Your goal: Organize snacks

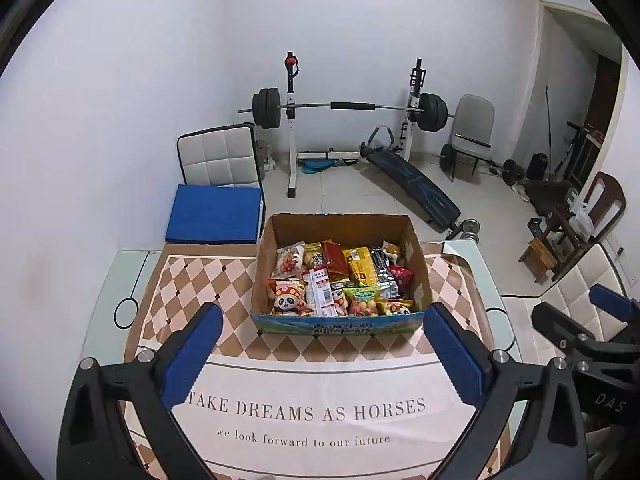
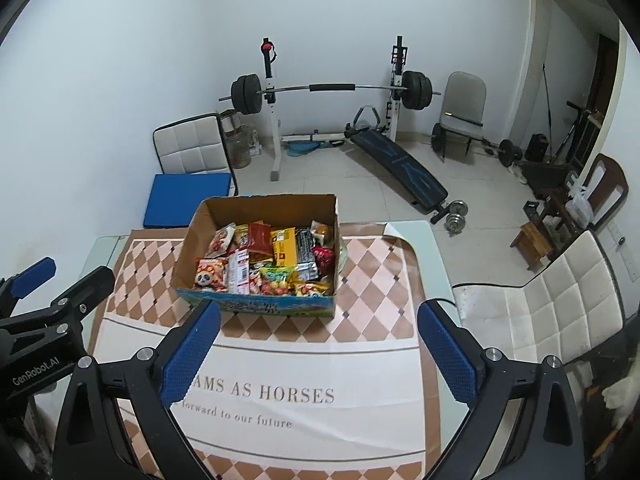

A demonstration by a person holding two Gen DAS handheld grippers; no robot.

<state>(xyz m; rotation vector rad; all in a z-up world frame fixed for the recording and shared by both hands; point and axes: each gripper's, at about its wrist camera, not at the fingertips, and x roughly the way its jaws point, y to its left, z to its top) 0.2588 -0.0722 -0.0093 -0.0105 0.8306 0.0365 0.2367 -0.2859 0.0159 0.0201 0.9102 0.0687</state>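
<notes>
An open cardboard box (image 1: 416, 264) (image 2: 188, 248) stands on the table's far half, filled with several snack packets: a panda bag (image 1: 289, 298) (image 2: 209, 274), a yellow pack (image 1: 360, 266) (image 2: 285, 251), a red pack (image 1: 334, 258) (image 2: 259, 238). My left gripper (image 1: 322, 330) is open and empty, held above the cloth in front of the box. My right gripper (image 2: 320, 330) is open and empty, to the right of the left one, also short of the box. Each gripper shows at the edge of the other's view.
The glass table (image 1: 108, 292) carries a checked cloth (image 1: 304, 412) (image 2: 372, 292) with printed words. A white chair with a blue cushion (image 1: 214, 214) stands behind the table, another white chair (image 2: 560, 304) to its right. A barbell rack (image 1: 348, 108) and bench stand by the far wall.
</notes>
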